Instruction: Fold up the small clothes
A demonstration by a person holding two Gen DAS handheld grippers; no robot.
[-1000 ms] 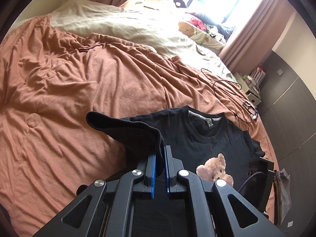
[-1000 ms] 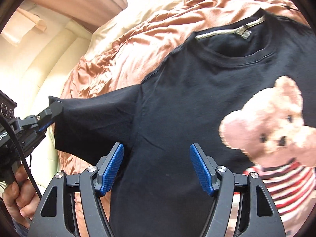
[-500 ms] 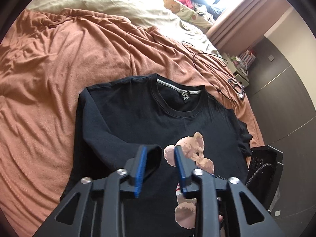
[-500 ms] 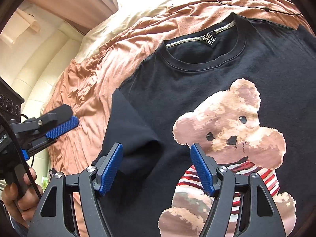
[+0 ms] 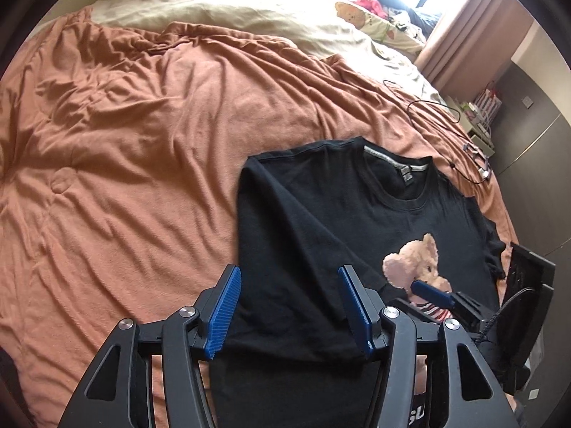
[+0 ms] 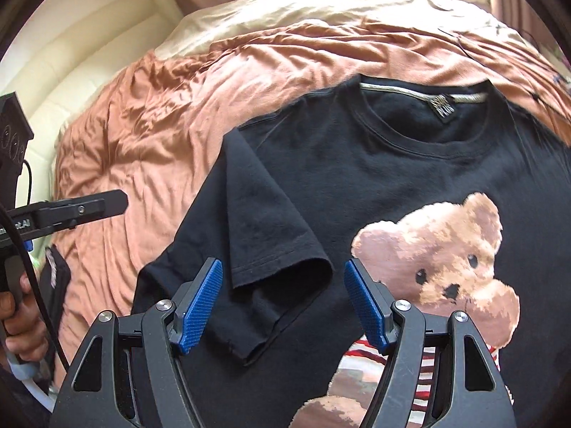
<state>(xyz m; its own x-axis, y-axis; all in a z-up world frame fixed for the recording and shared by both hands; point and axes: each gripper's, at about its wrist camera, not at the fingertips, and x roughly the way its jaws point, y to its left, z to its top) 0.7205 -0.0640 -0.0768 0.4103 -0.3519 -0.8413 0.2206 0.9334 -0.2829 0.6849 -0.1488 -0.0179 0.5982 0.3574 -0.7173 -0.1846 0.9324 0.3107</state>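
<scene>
A black T-shirt (image 5: 321, 221) with a teddy bear print (image 6: 439, 253) lies flat on the orange bedspread (image 5: 125, 142), collar away from me. Its left sleeve (image 6: 271, 235) is folded in over the chest. My left gripper (image 5: 291, 308) is open and empty above the shirt's left side. My right gripper (image 6: 283, 303) is open and empty, just above the folded sleeve's cuff. The left gripper also shows at the left edge of the right wrist view (image 6: 71, 210). The right gripper's blue tip shows in the left wrist view (image 5: 428, 290) over the bear print.
The bedspread (image 6: 142, 135) spreads wide to the left of the shirt. A cream duvet (image 5: 232, 10) and a bear pillow (image 5: 378, 21) lie at the far end. A black cable (image 5: 446, 114) lies on the bed's right edge near a nightstand (image 5: 481, 125).
My left gripper carried the sleeve in over the chest, opened and let it go, then pulled back to the left. The right gripper stayed open and shifted slightly toward the sleeve.
</scene>
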